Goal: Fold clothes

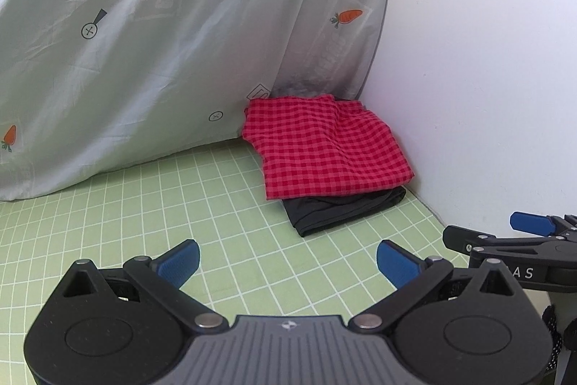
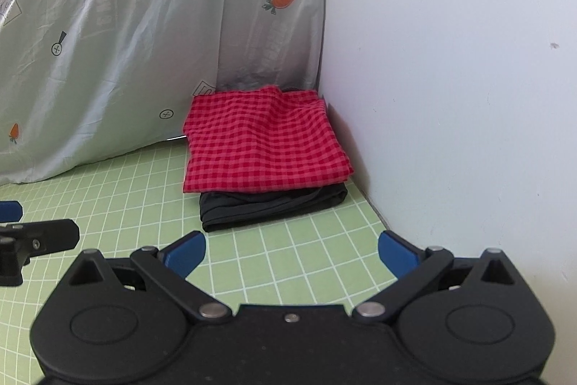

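A pale green mat (image 1: 151, 219) printed with a white square grid covers the near surface and runs back to the far corner. On the right stands a plain white wall (image 1: 479, 67), smooth and evenly lit, with a few small dark specks on it. At the far left hangs a light grey sheet (image 1: 155, 35), thin and creased, printed with orange carrots, small crossed circles and outlined lettering. Its lower edge rests on the mat, and its right edge meets the wall at the corner. Light glows softly through the sheet from behind. The wall's foot casts a faint shadow along the mat's right edge.
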### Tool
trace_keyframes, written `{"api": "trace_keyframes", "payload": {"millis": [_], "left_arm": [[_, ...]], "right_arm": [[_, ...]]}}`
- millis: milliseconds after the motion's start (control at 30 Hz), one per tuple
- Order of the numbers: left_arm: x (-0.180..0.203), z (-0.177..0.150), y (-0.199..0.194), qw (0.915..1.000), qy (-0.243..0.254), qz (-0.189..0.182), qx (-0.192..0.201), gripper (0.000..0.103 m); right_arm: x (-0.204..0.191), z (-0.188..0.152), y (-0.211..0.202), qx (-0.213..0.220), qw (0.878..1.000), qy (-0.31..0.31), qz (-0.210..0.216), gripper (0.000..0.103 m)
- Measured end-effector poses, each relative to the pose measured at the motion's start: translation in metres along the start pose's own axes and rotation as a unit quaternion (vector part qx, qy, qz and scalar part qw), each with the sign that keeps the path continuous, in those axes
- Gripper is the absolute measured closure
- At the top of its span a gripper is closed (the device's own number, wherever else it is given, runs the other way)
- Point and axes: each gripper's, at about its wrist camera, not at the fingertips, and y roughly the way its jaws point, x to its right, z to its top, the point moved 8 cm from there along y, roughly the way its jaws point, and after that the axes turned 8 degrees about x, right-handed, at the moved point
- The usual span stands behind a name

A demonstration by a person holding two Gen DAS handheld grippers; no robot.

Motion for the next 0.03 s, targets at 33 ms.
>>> {"api": "trace_keyframes", "payload": {"millis": [33], "left_arm": [[0.0003, 0.0002, -0.0006, 1.0000, 0.001, 0.000, 0.001, 0.000]], "right_arm": [[-0.0010, 0.0005, 0.0004, 0.001, 1.000, -0.002, 0.001, 0.000]]}}
